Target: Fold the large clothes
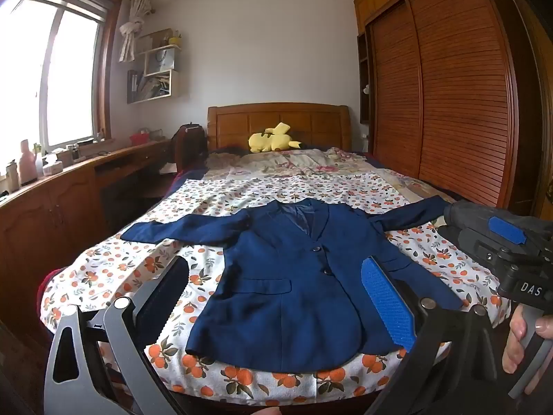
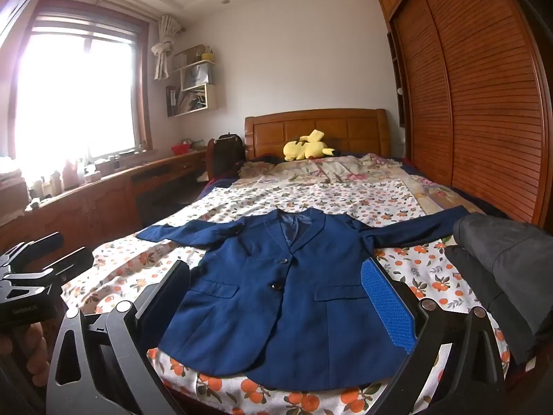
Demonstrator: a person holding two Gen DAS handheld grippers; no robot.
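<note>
Blazer [image 1: 293, 276] lay flat ahead of both claws, hem nearest, collar farthest; left claw [image 1: 276, 297] and right claw [image 2: 276, 297] gaped empty.

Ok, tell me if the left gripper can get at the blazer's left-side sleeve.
Probably yes: the left gripper is open, and the sleeve lies flat on the bedspread with nothing on it.

Both wrist cams at bed [image 1: 103, 276] foot, facing headboard [image 1: 278, 121].

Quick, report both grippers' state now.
Left gripper: open, holding nothing, above the navy jacket.
Right gripper: open, holding nothing.
</note>
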